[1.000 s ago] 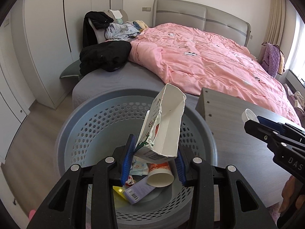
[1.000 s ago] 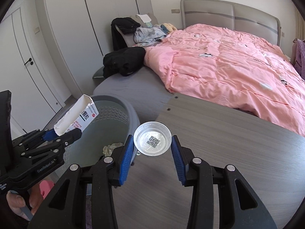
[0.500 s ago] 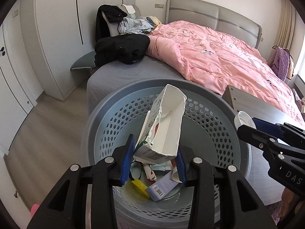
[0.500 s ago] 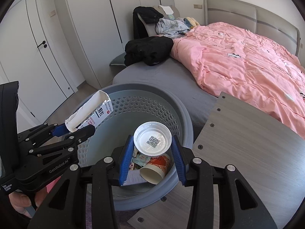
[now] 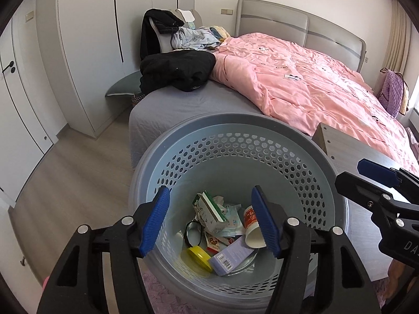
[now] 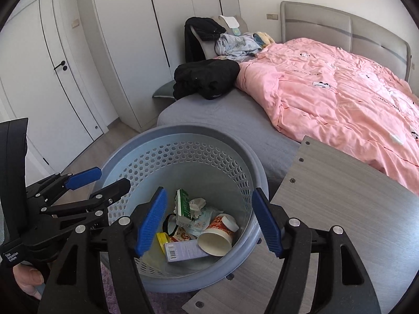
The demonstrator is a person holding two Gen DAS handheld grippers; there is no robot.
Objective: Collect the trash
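Note:
A grey perforated trash basket (image 5: pixel 235 130) stands on the floor beside the bed; it also shows in the right wrist view (image 6: pixel 183 141). Inside lie a milk carton (image 5: pixel 209 213) (image 6: pixel 183 204), a paper cup (image 5: pixel 251 229) (image 6: pixel 217 235), a purple box (image 5: pixel 230 257) (image 6: pixel 183 252), a yellow lid (image 5: pixel 197 257) and crumpled wrappers. My left gripper (image 5: pixel 212 222) hangs open and empty over the basket's near side. My right gripper (image 6: pixel 209 225) hangs open and empty over the basket too. Each gripper shows in the other's view, left (image 6: pixel 99 180) and right (image 5: pixel 366 172).
A grey wooden table (image 6: pixel 340 209) abuts the basket on the right. A bed with a pink duvet (image 5: pixel 314 83) and black clothes (image 5: pixel 178 70) lies behind. White wardrobes (image 5: pixel 86 52) and wood floor (image 5: pixel 65 183) are to the left. A purple rug (image 5: pixel 162 295) lies under the basket.
Both grippers have opened over the basket. The milk carton left my left gripper and the round lid left my right gripper; the carton now lies in the basket.

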